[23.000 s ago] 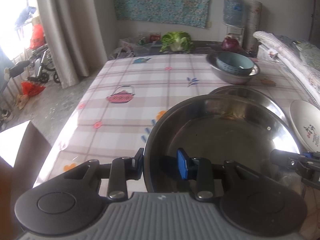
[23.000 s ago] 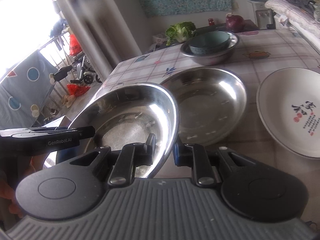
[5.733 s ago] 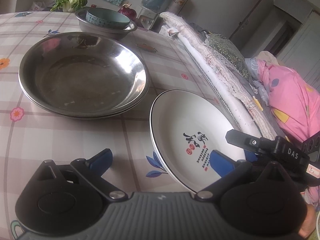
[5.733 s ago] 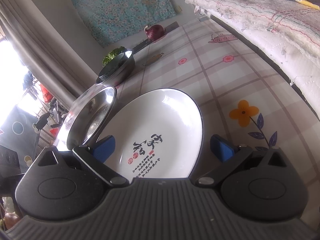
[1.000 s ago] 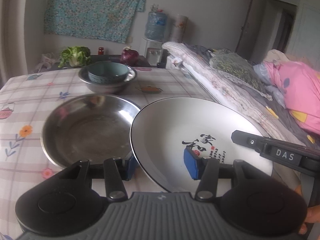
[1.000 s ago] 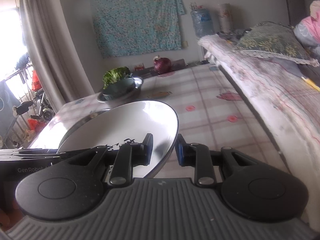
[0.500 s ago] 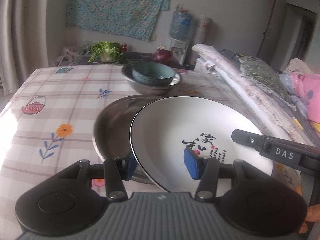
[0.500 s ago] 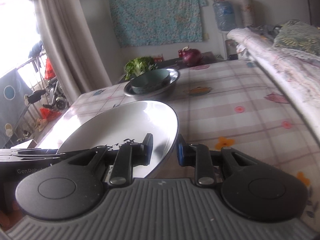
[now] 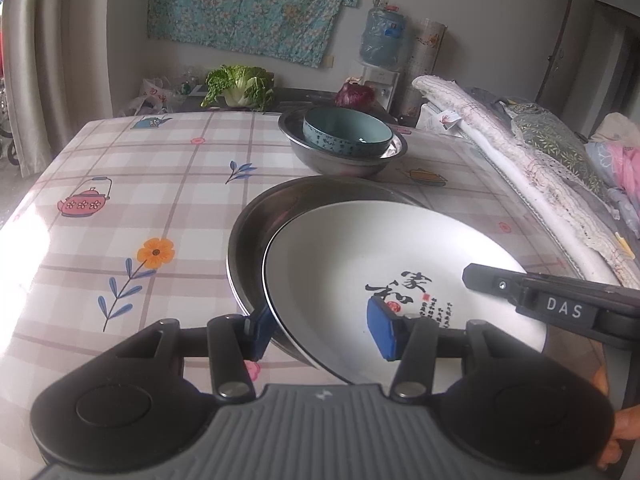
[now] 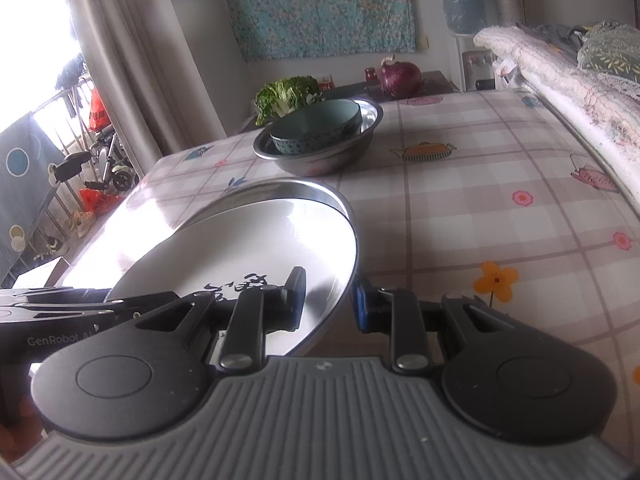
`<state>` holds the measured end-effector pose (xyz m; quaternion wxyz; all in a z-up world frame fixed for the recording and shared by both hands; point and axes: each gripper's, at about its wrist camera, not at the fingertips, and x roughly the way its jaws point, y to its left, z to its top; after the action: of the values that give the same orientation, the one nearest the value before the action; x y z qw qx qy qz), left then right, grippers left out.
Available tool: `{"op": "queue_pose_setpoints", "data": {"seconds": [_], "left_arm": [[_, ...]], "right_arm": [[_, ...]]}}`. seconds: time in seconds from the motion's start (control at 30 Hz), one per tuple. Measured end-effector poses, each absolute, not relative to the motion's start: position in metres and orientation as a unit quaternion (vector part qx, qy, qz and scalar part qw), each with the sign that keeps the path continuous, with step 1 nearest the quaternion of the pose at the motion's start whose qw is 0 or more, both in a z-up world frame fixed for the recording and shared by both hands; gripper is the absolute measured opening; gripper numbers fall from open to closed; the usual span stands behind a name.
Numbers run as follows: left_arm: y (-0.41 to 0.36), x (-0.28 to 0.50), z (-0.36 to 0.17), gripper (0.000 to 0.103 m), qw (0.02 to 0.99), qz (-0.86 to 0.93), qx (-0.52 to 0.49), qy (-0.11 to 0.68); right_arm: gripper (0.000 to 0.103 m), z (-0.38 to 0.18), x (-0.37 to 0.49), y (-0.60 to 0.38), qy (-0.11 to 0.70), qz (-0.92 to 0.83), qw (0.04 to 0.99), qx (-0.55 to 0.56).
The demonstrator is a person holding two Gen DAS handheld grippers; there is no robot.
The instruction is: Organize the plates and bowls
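Observation:
A white plate (image 9: pixel 360 264) with black calligraphy hangs tilted between both grippers, over the stacked steel basins (image 9: pixel 248 232) on the table. My left gripper (image 9: pixel 320 330) is shut on the plate's near rim, one blue pad under it and one on its inner face. My right gripper (image 10: pixel 329 304) is shut on the opposite rim of the white plate (image 10: pixel 240 248), and its black body (image 9: pixel 560 304) shows at the right of the left wrist view. Behind the steel basins (image 10: pixel 280 192), a teal bowl (image 9: pixel 346 130) sits inside a steel bowl (image 9: pixel 340 160).
The table (image 9: pixel 140 184) wears a plaid cloth with flower and teapot prints. A rolled quilt (image 9: pixel 520 168) and bedding run along its right edge. A cabbage (image 9: pixel 240 86), a red onion (image 9: pixel 355 96) and a water bottle (image 9: pixel 382 40) stand beyond the far edge. Curtains hang at left.
Both grippers have carried the white plate sideways across the table and a little down. It now hangs over the steel basins and hides most of them.

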<state>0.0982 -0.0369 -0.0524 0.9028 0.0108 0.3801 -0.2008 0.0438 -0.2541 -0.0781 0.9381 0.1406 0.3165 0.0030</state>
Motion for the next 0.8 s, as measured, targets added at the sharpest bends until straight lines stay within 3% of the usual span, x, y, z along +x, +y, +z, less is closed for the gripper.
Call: {"op": "queue_pose_setpoints", "data": {"seconds": [0.33, 0.4, 0.47, 0.8], "left_arm": [[-0.033, 0.101, -0.052, 0.051, 0.907, -0.187, 0.02, 0.377], [-0.029, 0.102, -0.053, 0.051, 0.907, -0.179, 0.021, 0.381], [-0.022, 0.104, -0.054, 0.051, 0.903, -0.184, 0.006, 0.388], [-0.012, 0.104, -0.041, 0.051, 0.909, -0.204, 0.0, 0.363]], "right_arm": [[0.031, -0.081, 0.052, -0.256, 0.317, 0.01, 0.936, 0.15], [0.043, -0.078, 0.05, -0.256, 0.311, 0.009, 0.938, 0.149], [0.046, -0.076, 0.049, -0.256, 0.306, 0.007, 0.94, 0.149], [0.046, -0.072, 0.038, -0.275, 0.289, -0.011, 0.941, 0.176]]}}
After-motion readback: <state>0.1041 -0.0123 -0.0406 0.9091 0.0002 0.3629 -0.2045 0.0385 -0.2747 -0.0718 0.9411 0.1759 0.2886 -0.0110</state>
